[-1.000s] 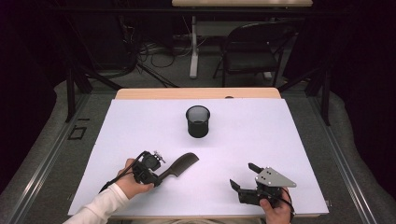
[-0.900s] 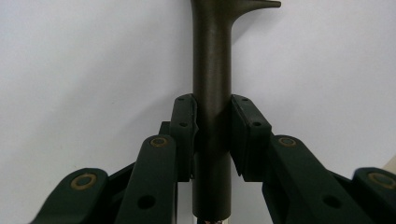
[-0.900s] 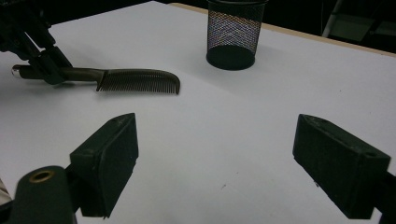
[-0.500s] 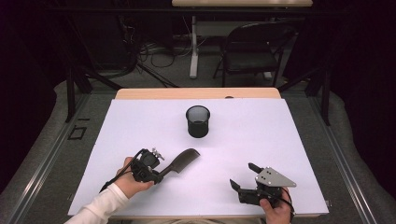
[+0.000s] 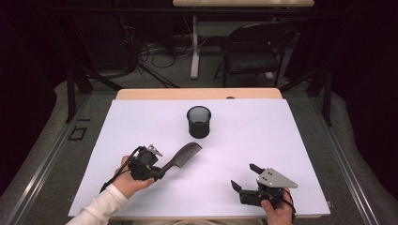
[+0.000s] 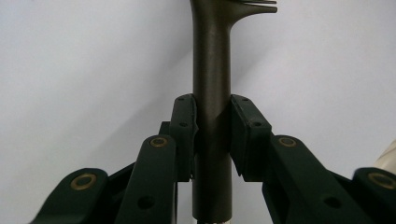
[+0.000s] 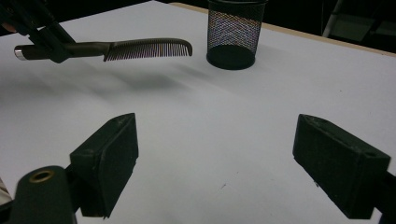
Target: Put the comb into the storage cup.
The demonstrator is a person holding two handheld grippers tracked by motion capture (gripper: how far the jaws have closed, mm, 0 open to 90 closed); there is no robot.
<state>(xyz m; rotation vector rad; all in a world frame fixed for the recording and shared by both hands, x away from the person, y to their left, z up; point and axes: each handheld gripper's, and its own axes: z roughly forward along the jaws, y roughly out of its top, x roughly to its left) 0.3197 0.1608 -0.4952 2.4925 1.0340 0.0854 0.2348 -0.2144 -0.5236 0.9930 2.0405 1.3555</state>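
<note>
Around the white worktop (image 5: 263, 140)

A black mesh cup (image 5: 199, 122) stands upright on the worktop, toward its far middle. Beyond the worktop's far edge, to the right, a dark folding chair (image 5: 256, 51) sits on the grey floor (image 5: 159, 79). Left of the chair, loose cables (image 5: 155, 49) lie on the floor beside a pale table leg (image 5: 195, 47).

White-topped desk (image 5: 291, 140) with a light wood edge (image 5: 197, 93) along the far side. Grey carpet floor (image 5: 47, 154) around it. Behind, a dark folding chair (image 5: 253, 51) beside the white leg of a second table (image 5: 195, 47), whose wood top (image 5: 244, 3) sits at the upper frame edge. Tangled cables (image 5: 155, 49) on the floor. Black stand legs (image 5: 75, 79) at left. Room dark beyond, desk brightly lit.
</note>
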